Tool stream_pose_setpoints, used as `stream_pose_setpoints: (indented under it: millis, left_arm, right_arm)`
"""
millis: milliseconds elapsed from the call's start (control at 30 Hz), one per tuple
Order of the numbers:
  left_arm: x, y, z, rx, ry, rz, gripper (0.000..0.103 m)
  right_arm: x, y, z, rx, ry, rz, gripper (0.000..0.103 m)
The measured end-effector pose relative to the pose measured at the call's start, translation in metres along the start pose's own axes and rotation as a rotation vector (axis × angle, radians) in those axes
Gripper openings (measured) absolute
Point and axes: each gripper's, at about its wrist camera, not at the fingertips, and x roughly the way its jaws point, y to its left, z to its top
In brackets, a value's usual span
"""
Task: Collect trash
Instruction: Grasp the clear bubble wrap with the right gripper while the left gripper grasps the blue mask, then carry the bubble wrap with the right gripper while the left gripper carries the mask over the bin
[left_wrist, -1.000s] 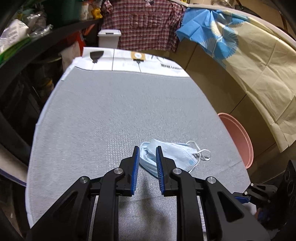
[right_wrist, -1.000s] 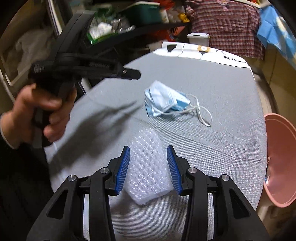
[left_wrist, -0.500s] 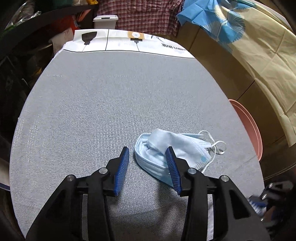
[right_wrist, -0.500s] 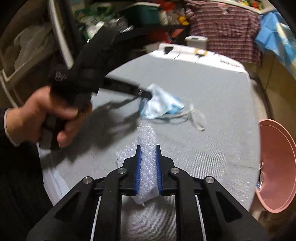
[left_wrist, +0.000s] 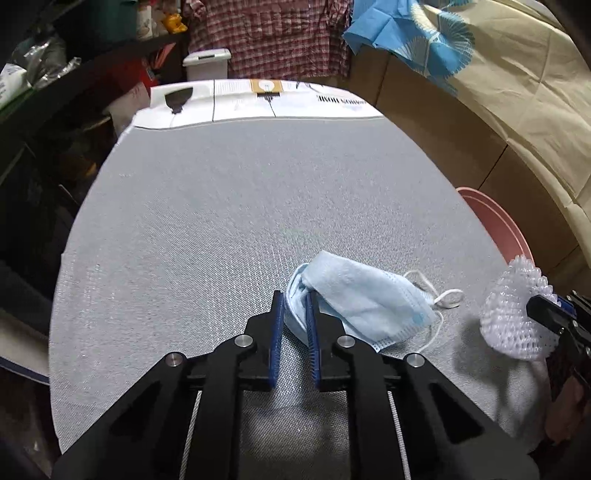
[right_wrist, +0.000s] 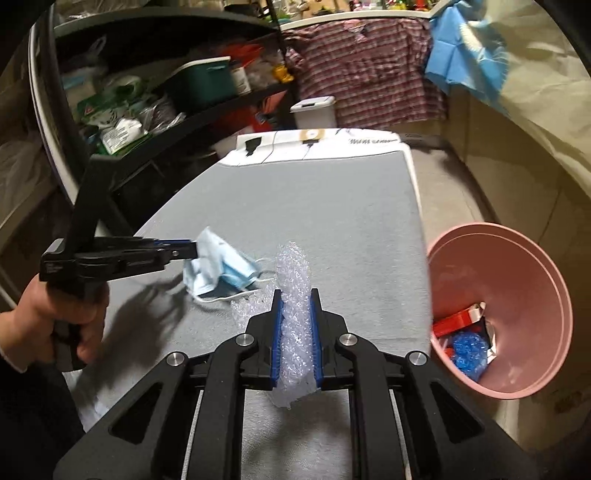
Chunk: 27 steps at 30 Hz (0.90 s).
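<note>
Two pieces of trash are now gripped at once. A second ago the bubble wrap (right_wrist: 293, 295) lay free between wide jaws; now it is squeezed by the right gripper (right_wrist: 295, 332) and lifted off the grey board (left_wrist: 221, 221), near the pink bin (right_wrist: 517, 280). The left gripper (left_wrist: 295, 325) is closing on the folded edge of the face mask (left_wrist: 362, 299), which rests crumpled on the board, pale blue, with white loops trailing. The bin can probably be reached next.

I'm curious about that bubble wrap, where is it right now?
The bubble wrap is pinched in the right tongs, lifted over the grey table, between the blue face mask on its left and the pink bin on its right.
</note>
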Motion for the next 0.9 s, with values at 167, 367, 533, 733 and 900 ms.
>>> stream_pose_setpoints:
  millis: [167,367,533,733,900]
  left_arm:
    - [-0.012,0.0,0.001,-0.01,-0.029,0.001,0.012]
    - [-0.03,-0.002,0.0,-0.021,-0.066,0.0,0.012]
    - [-0.041,-0.003,-0.002,-0.04,-0.088,-0.007,0.012]
    - [-0.052,-0.008,-0.006,-0.056,-0.119,-0.003,0.012]
    - [-0.064,-0.01,-0.007,-0.073,-0.147,-0.015,0.012]
  right_arm:
    - [-0.012,-0.006,0.002,0.015,-0.038,-0.036,0.014]
    - [-0.027,-0.012,-0.001,0.036,-0.071,-0.074,0.014]
    - [-0.041,-0.016,0.001,0.051,-0.106,-0.094,0.014]
    - [-0.069,-0.027,0.01,0.074,-0.159,-0.113,0.014]
    - [-0.094,-0.038,0.021,0.095,-0.2,-0.122,0.014]
